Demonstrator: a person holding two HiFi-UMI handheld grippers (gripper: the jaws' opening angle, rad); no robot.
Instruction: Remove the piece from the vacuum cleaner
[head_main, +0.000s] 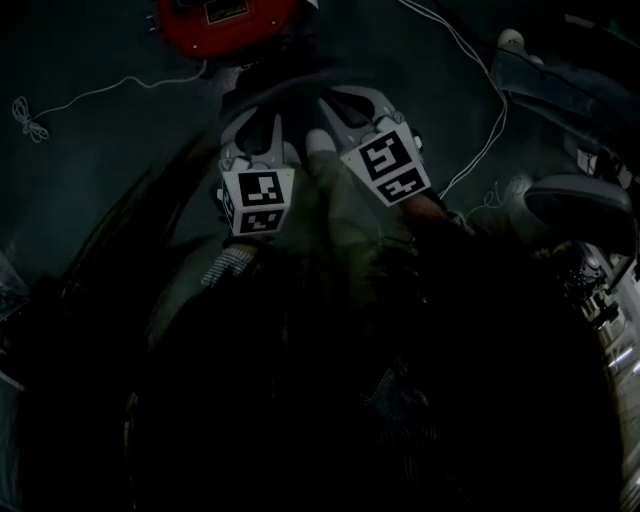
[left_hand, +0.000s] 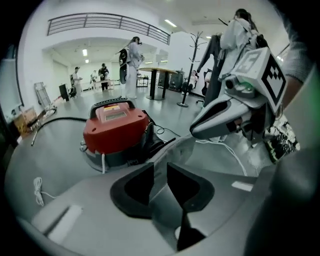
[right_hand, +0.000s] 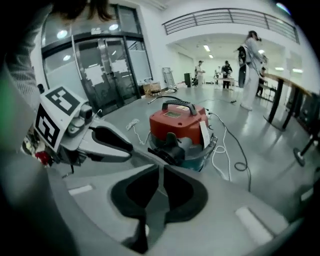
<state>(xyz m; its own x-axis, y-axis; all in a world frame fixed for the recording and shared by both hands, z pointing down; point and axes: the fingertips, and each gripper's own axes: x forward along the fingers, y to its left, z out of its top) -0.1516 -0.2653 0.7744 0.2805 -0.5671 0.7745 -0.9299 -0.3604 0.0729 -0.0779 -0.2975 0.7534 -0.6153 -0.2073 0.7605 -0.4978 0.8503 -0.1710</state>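
The vacuum cleaner (head_main: 225, 22) has a red lid, a black handle and a grey-green tub, and it stands on the grey floor. It shows at the top edge of the dark head view. A black piece (right_hand: 167, 150) sticks out of its front. Both grippers are in the air, short of the cleaner and pointing at it. My left gripper (left_hand: 160, 175) is open with a clear gap and nothing between its pads. My right gripper (right_hand: 160, 180) shows only a narrow slit between its pads, also empty. Each appears in the other's view: right gripper (left_hand: 200, 131), left gripper (right_hand: 122, 145).
A white cable (right_hand: 225, 155) loops on the floor right of the cleaner, and a white cord (head_main: 30, 115) lies to its left. Farther off in the hall are a round table (left_hand: 157, 70), a coat rack (left_hand: 192, 65) and several people standing.
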